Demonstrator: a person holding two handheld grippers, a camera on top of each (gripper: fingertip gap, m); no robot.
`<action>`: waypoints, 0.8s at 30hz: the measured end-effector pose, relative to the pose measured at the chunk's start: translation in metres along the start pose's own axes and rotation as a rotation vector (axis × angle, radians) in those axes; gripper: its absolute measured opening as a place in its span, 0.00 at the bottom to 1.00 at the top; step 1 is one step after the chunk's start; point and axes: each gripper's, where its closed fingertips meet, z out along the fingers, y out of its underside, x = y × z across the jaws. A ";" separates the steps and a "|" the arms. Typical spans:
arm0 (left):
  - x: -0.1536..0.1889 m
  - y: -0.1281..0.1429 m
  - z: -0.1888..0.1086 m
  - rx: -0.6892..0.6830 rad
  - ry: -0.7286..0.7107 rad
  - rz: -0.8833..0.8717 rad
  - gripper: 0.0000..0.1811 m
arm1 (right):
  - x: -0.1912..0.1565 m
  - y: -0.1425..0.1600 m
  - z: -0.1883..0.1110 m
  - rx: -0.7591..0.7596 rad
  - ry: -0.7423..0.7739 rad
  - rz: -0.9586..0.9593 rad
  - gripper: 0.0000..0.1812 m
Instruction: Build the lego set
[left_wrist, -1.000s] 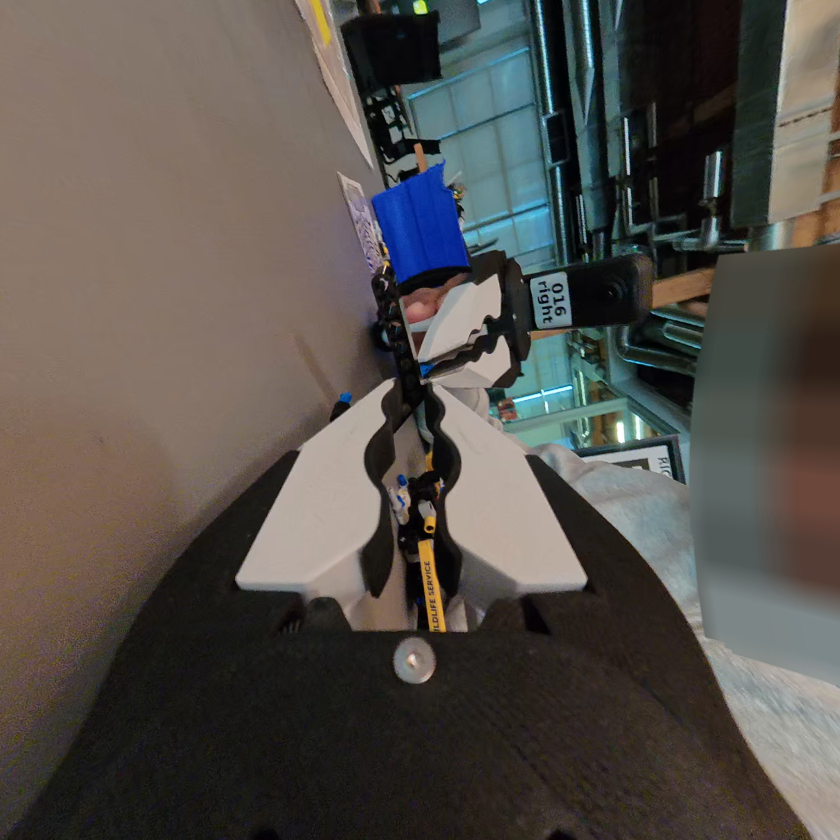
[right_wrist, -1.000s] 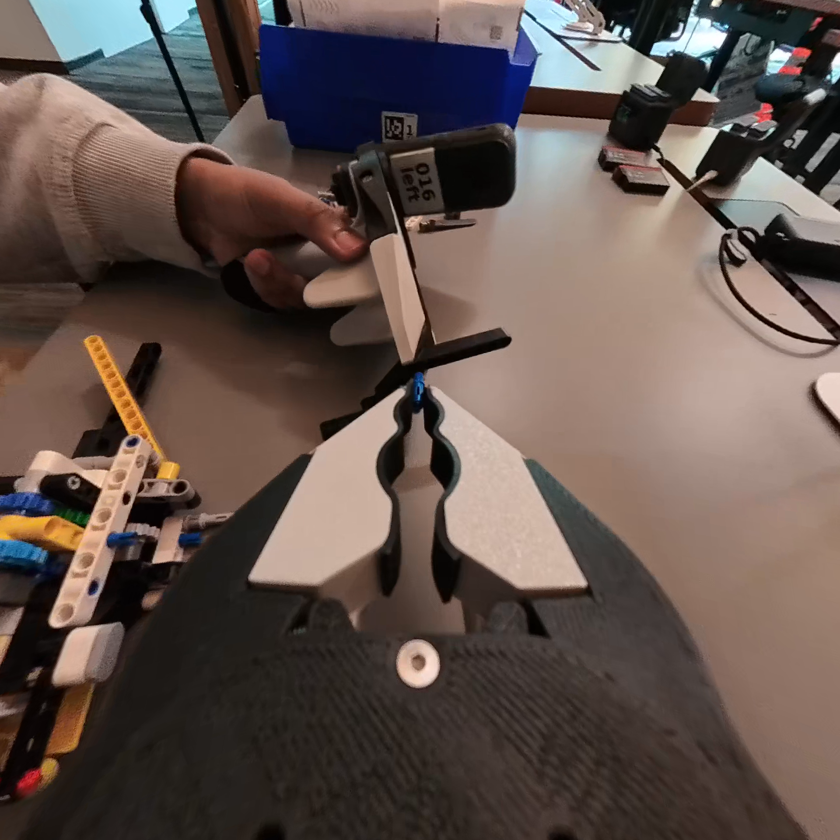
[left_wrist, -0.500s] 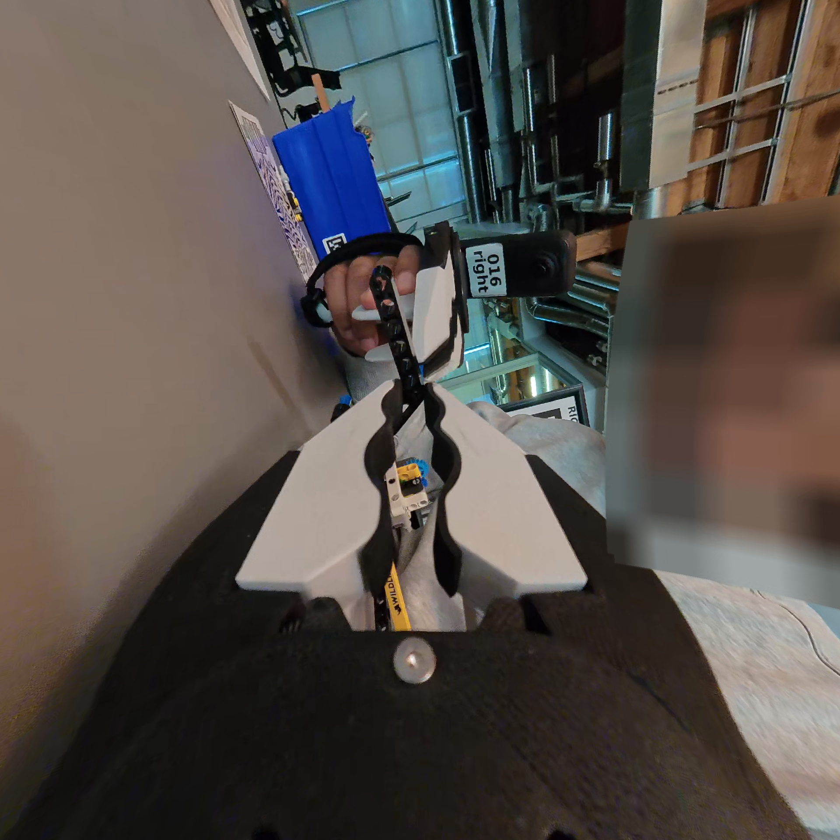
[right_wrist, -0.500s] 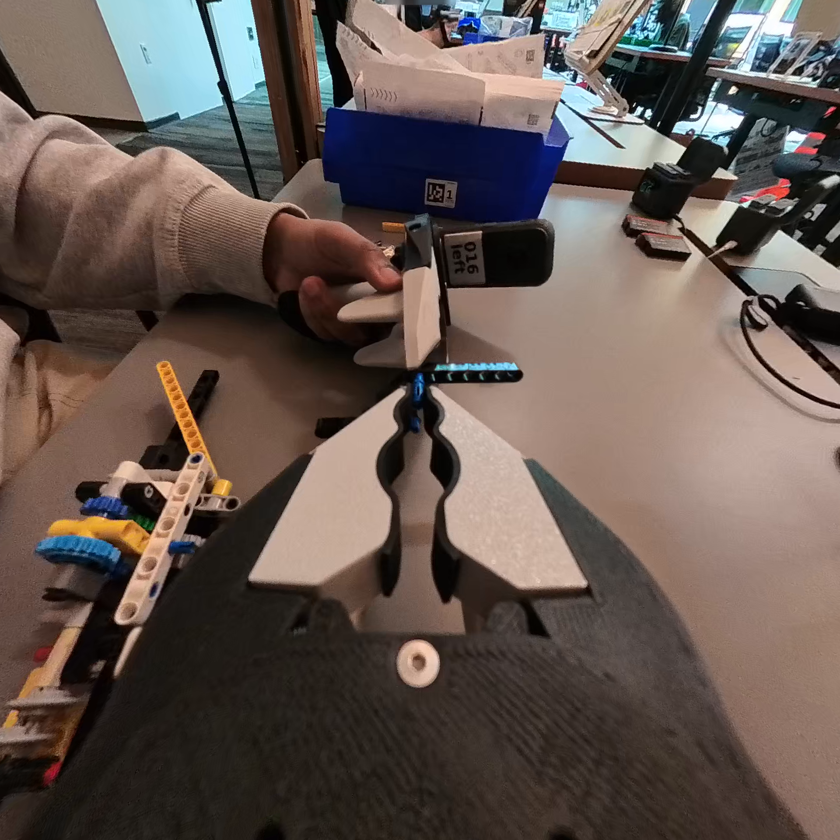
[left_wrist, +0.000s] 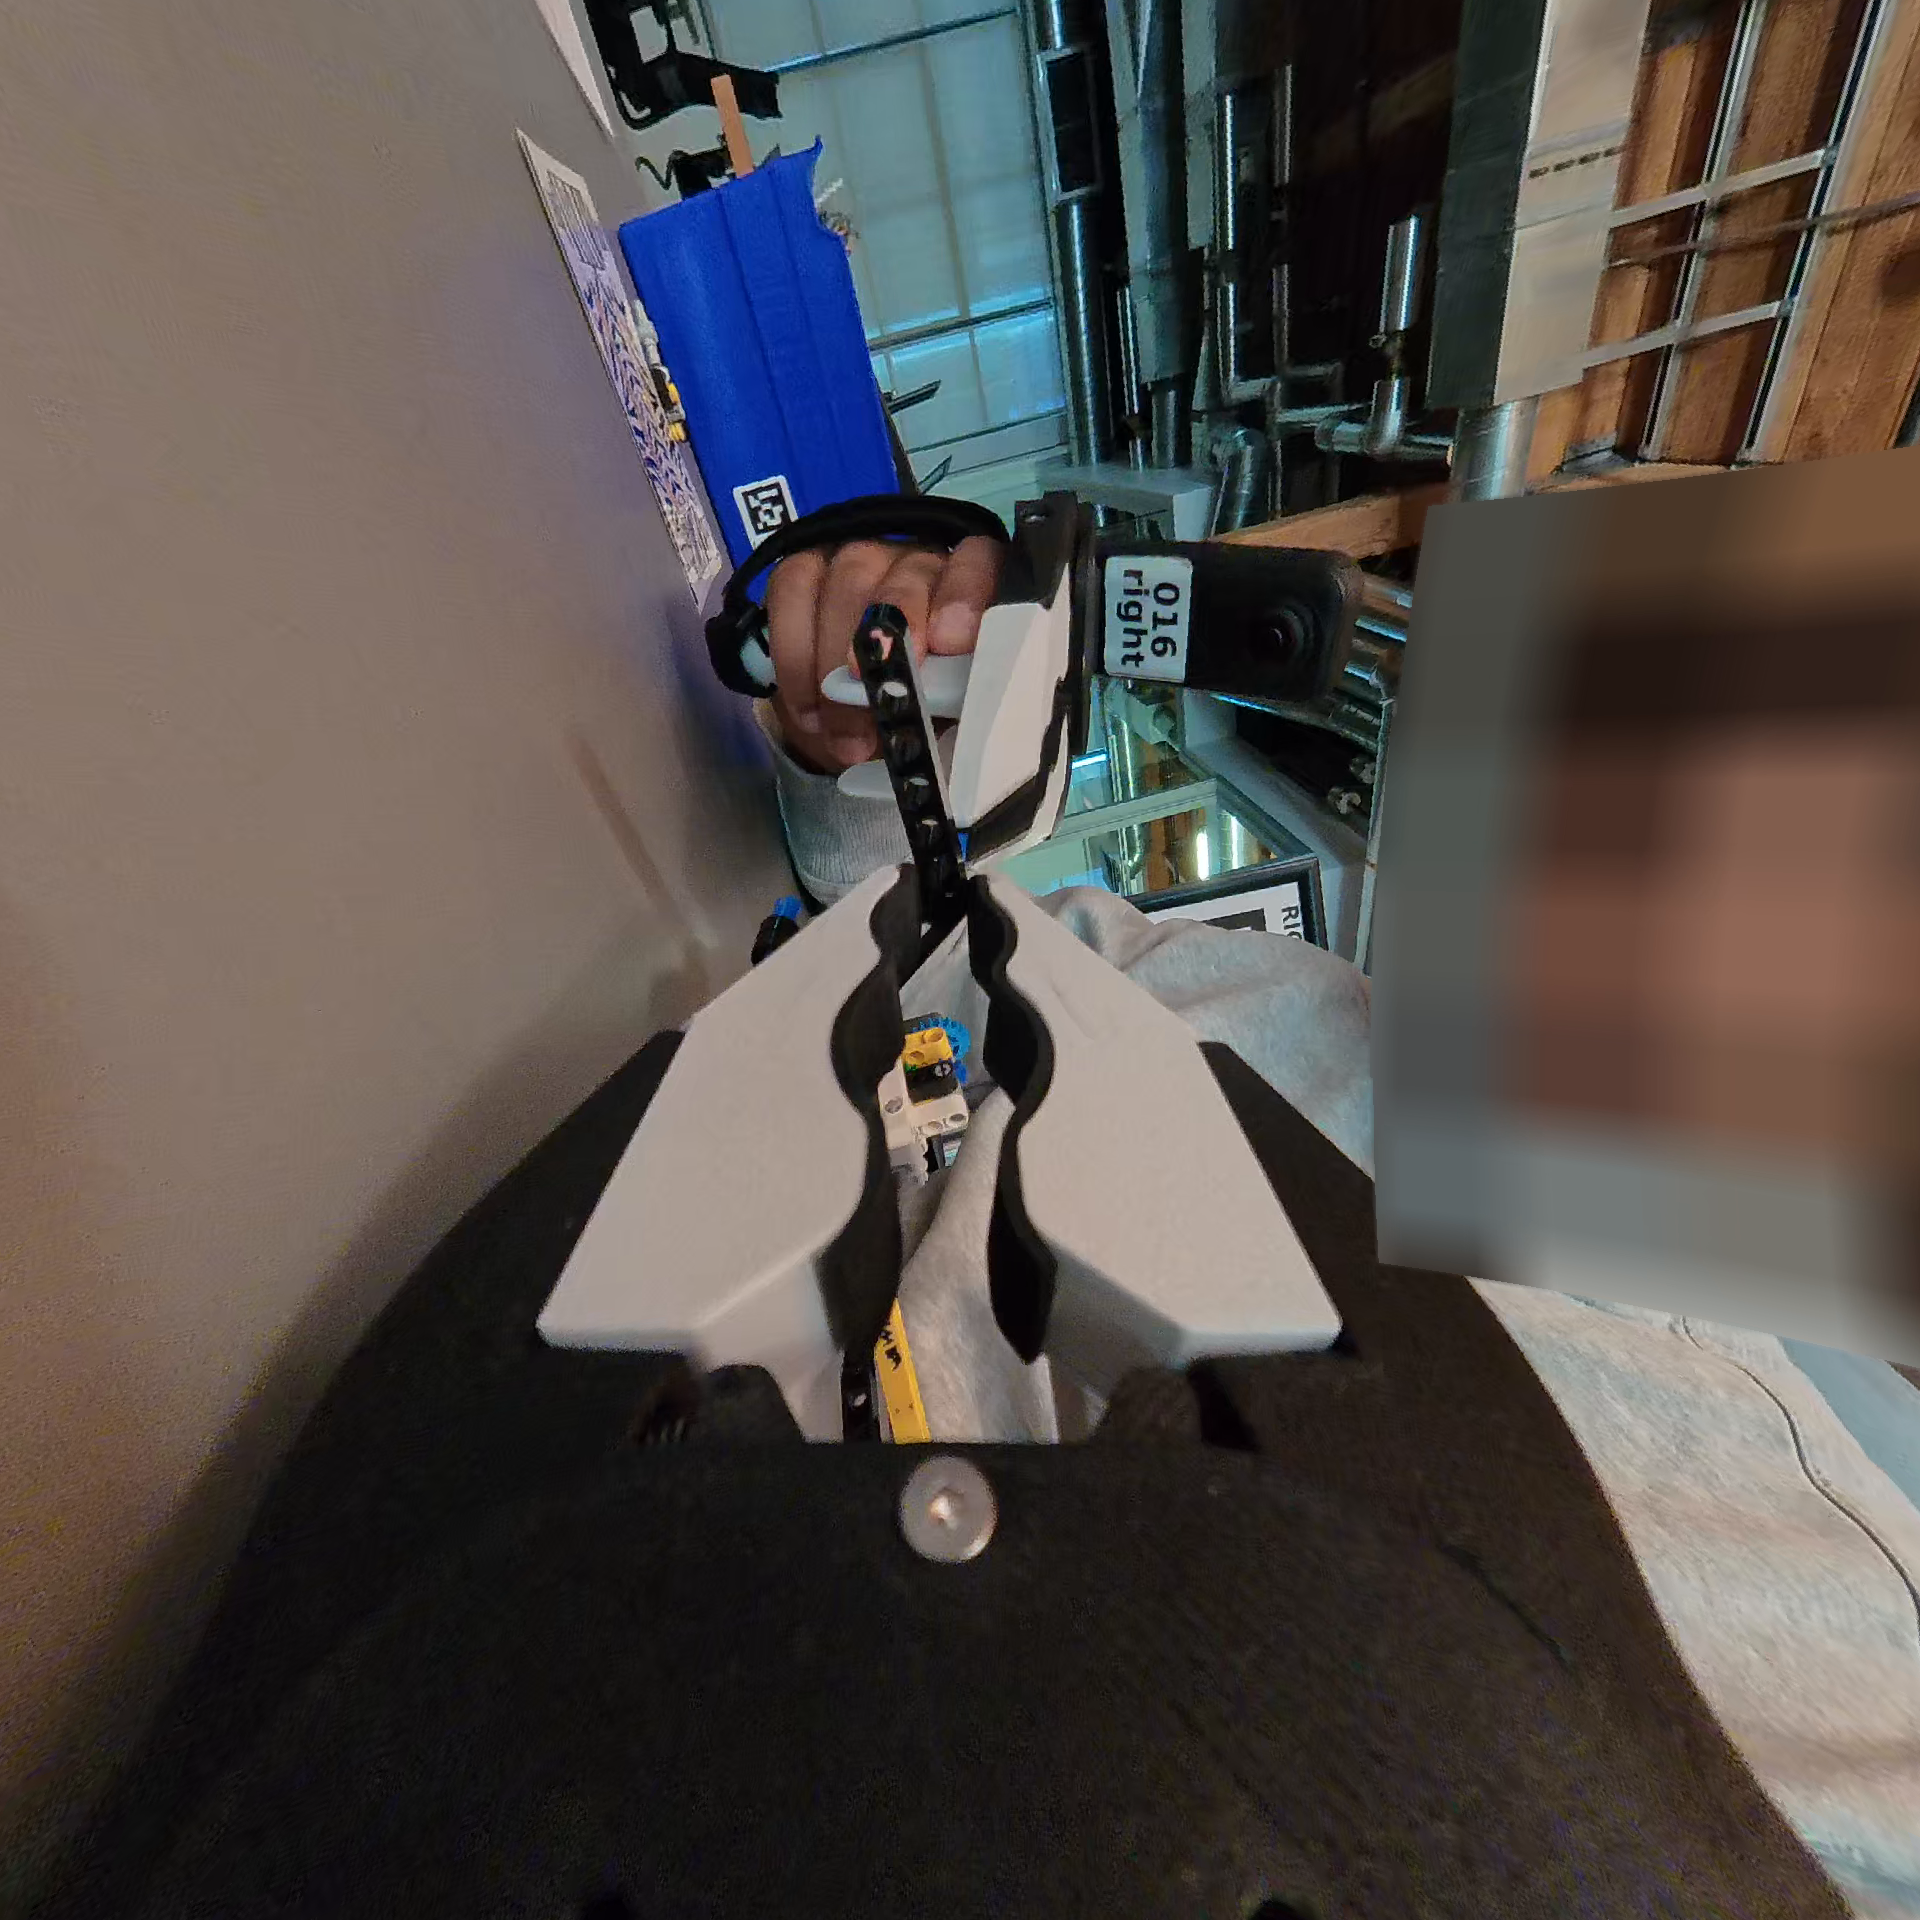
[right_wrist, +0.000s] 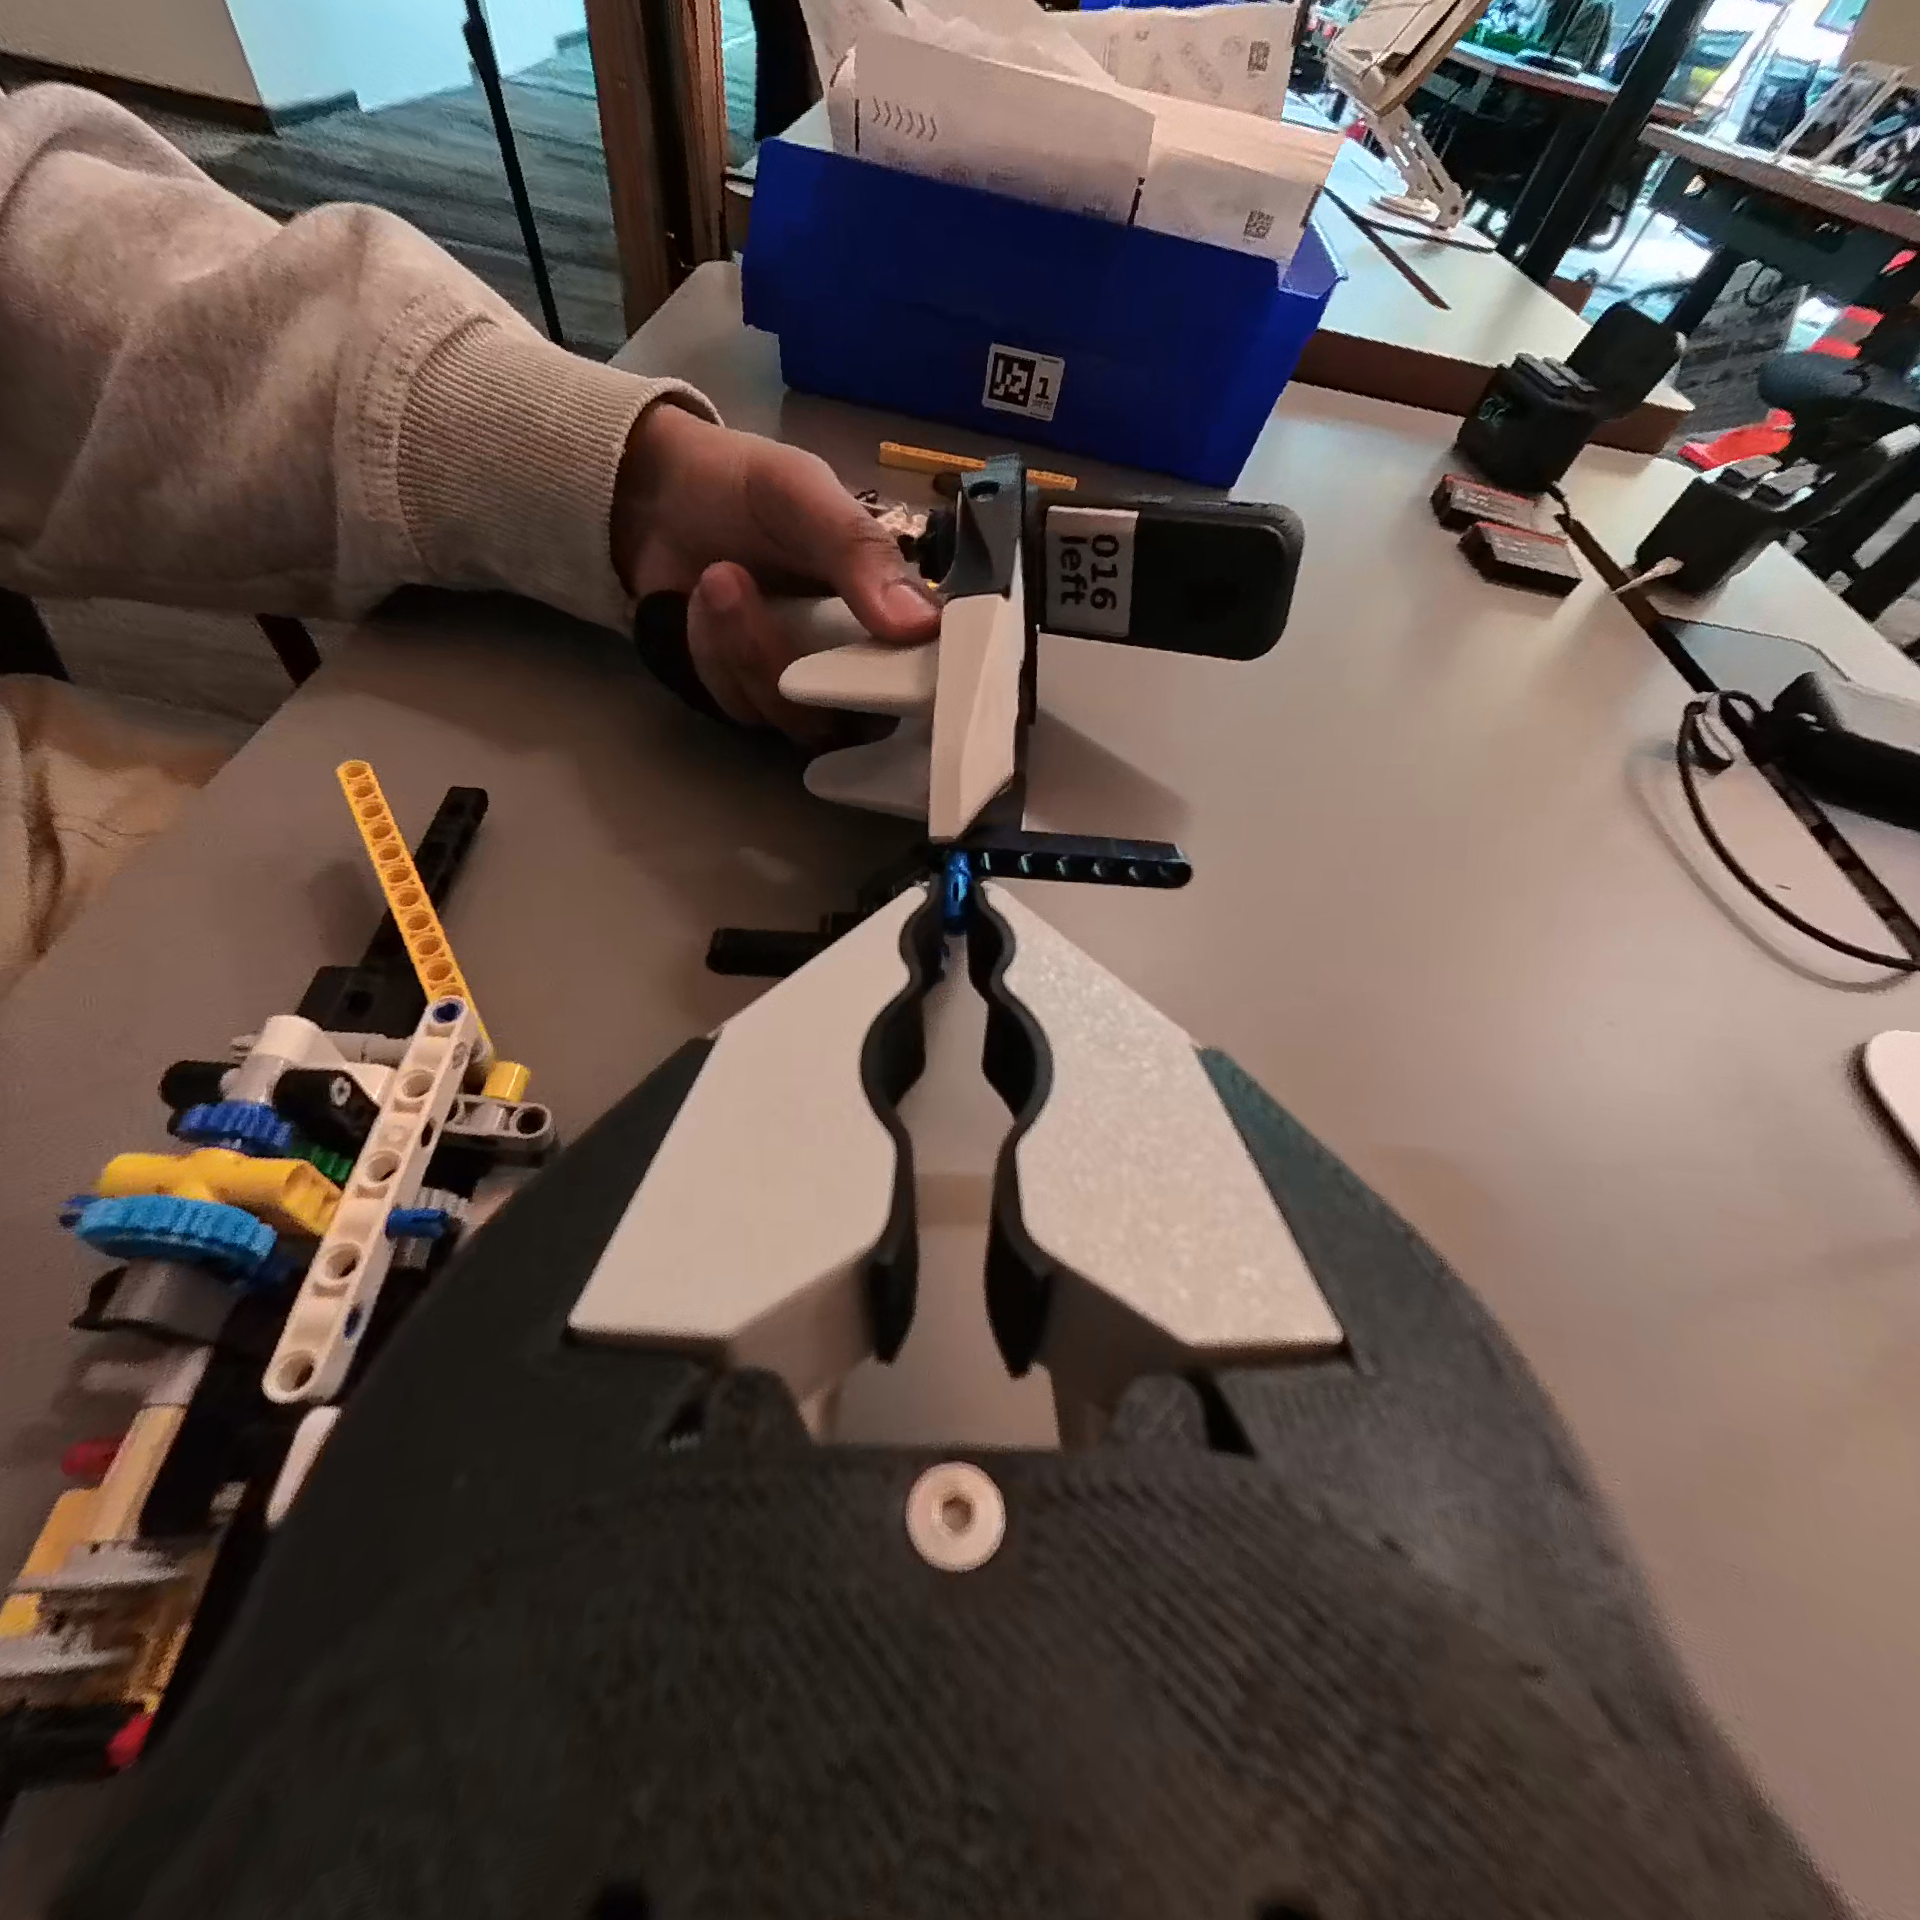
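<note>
Taking the blue bin (right_wrist: 1029, 301) at the back of the table (right_wrist: 1403, 935) as our landmark, we see, far to its left and nearest us, the partly built lego model (right_wrist: 260, 1174) lying on the table, with a yellow beam (right_wrist: 400, 883) and a black beam (right_wrist: 416, 883) reaching out of it toward the bin. In front of the bin, a hand (right_wrist: 748, 561) in a light knit sleeve holds the left hand-held gripper (right_wrist: 961, 831), whose fingers are pressed together on a long black beam (right_wrist: 1081, 868) (left_wrist: 914, 748), gripped near its middle and lifted off the table. Directly in front of that, our right hand-held gripper (right_wrist: 954, 914) is nearly closed, pinching a small blue pin (right_wrist: 954, 896) whose tip meets the black beam. To the right of the bin, well apart from the bricks, lie dark battery packs (right_wrist: 1507, 530) and a black cable (right_wrist: 1787, 831).
</note>
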 end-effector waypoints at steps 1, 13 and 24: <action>0.000 0.001 0.000 -0.004 0.000 0.000 0.04 | -0.001 0.000 0.000 0.010 -0.011 0.015 0.01; -0.008 0.003 0.001 -0.023 -0.075 0.028 0.04 | -0.003 0.004 0.001 0.034 -0.079 0.130 0.01; 0.005 0.001 0.000 -0.008 0.025 0.012 0.04 | -0.002 -0.003 -0.001 0.097 -0.096 0.175 0.01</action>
